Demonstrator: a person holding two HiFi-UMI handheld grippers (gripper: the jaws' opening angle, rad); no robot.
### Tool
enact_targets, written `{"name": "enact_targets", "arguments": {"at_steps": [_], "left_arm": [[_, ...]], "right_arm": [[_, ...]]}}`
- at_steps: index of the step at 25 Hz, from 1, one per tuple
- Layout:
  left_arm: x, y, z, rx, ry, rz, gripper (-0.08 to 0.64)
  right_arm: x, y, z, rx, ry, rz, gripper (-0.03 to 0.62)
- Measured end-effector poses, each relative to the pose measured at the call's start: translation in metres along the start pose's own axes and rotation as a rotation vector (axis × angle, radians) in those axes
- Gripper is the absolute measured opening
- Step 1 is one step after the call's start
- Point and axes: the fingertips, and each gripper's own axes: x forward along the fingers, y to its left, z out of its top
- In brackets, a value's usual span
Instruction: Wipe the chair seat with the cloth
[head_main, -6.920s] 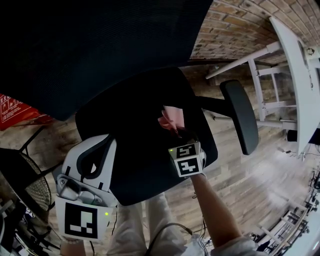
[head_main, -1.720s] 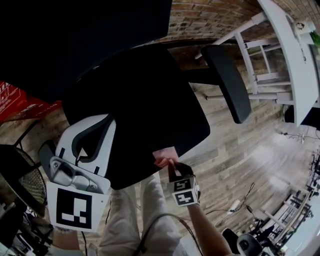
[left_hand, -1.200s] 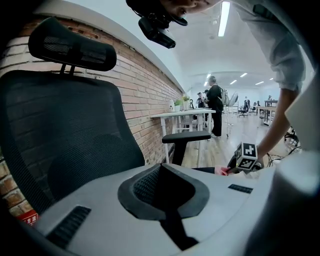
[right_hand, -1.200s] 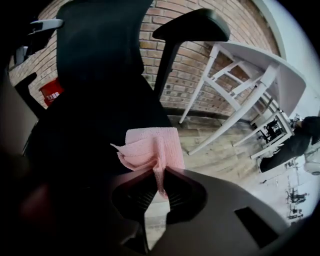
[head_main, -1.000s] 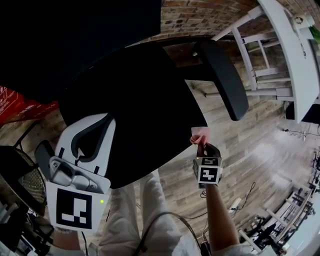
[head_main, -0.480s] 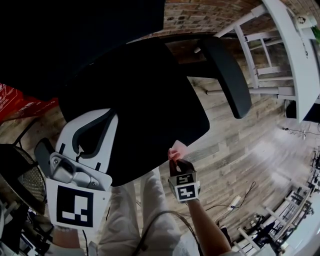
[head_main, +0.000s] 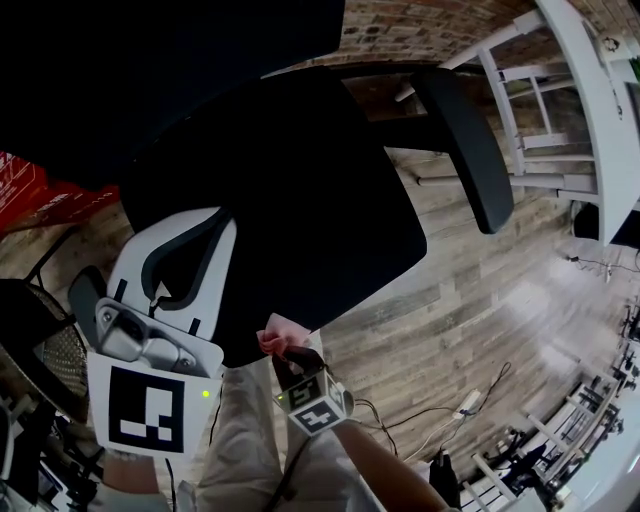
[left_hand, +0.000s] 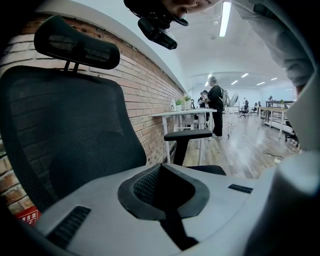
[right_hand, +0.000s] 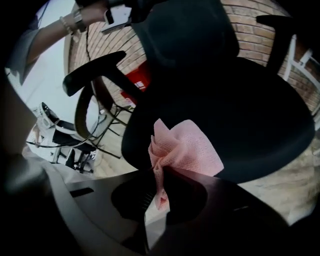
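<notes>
1. Change: the right tongs (head_main: 287, 358) have travelled along the front rim of the chair seat (head_main: 290, 190). About 1 s ago they were at the right front corner, and now they sit further toward the left. Nearly 7 s ago they were working mid-seat.
2. Reading: the middle looks covered and an edge pass seems under way, so I judge the wipe to be in its late part.
3. The right tongs are clenched on a pinch of the cloth (right_hand: 185, 147). The rest of it fans out ahead of the tips, right at the front rim. I can't tell whether it presses on the fabric.
4. The left tongs (left_hand: 160, 166) are closed tip to tip with nothing between them. They are held off the seat's left side and have hardly shifted.
5. Cloth: pink, with a waffle-like weave, thin and crumpled into folds.
6. Seat: black, matte and padded, with rounded corners.
7. Backrest (left_hand: 65, 135): dark open mesh.
8. Armrest (head_main: 470, 150): a dark, smooth oblong pad.
9. Surroundings: a wood-plank floor (head_main: 470, 320) and a brick wall (head_main: 420, 25).
</notes>
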Motion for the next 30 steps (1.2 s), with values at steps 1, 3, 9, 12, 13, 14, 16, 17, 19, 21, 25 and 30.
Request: {"name": "enact_targets", "arguments": {"at_steps": [1, 3, 9, 12, 13, 14, 16, 17, 19, 21, 25, 30], "left_arm": [[-0.001, 0.001, -0.002, -0.001, 0.002, 0.004, 0.018], [-0.003, 0.004, -0.006, -0.013, 0.007, 0.016, 0.018], [-0.007, 0.006, -0.016, -0.027, 0.017, 0.032, 0.018], [-0.012, 0.01, -0.019, -0.016, 0.021, 0.036, 0.018], [-0.014, 0.013, -0.019, -0.024, 0.02, 0.043, 0.018], [-0.017, 0.016, -0.018, -0.039, 0.019, 0.054, 0.018], [-0.023, 0.02, -0.011, -0.08, 0.014, 0.078, 0.018], [-0.027, 0.022, -0.004, -0.092, 0.007, 0.087, 0.018], [-0.036, 0.026, 0.014, -0.09, -0.008, 0.092, 0.018], [-0.047, 0.029, 0.036, -0.08, -0.026, 0.095, 0.018], [-0.078, 0.039, 0.088, -0.217, -0.091, 0.138, 0.018], [-0.12, 0.047, 0.154, -0.179, -0.136, 0.193, 0.018]], "right_arm": [[0.004, 0.009, 0.003, -0.024, 0.001, 0.019, 0.057], [0.011, 0.028, 0.008, -0.062, 0.0, 0.062, 0.057], [0.021, 0.084, 0.01, -0.2, 0.035, 0.218, 0.057], [0.015, 0.094, 0.022, -0.192, 0.012, 0.255, 0.057], [0.012, 0.091, 0.027, -0.19, -0.001, 0.25, 0.057], [0.007, 0.087, 0.032, -0.184, -0.016, 0.236, 0.057], [-0.007, 0.072, 0.043, -0.153, -0.056, 0.191, 0.057], [-0.017, 0.062, 0.05, -0.131, -0.08, 0.163, 0.057], [-0.042, 0.044, 0.067, -0.092, -0.137, 0.104, 0.057], [-0.071, 0.03, 0.089, -0.076, -0.196, 0.056, 0.057], [-0.134, 0.02, 0.135, -0.106, -0.298, 0.005, 0.057], [-0.216, 0.005, 0.192, -0.126, -0.439, -0.048, 0.057]]}}
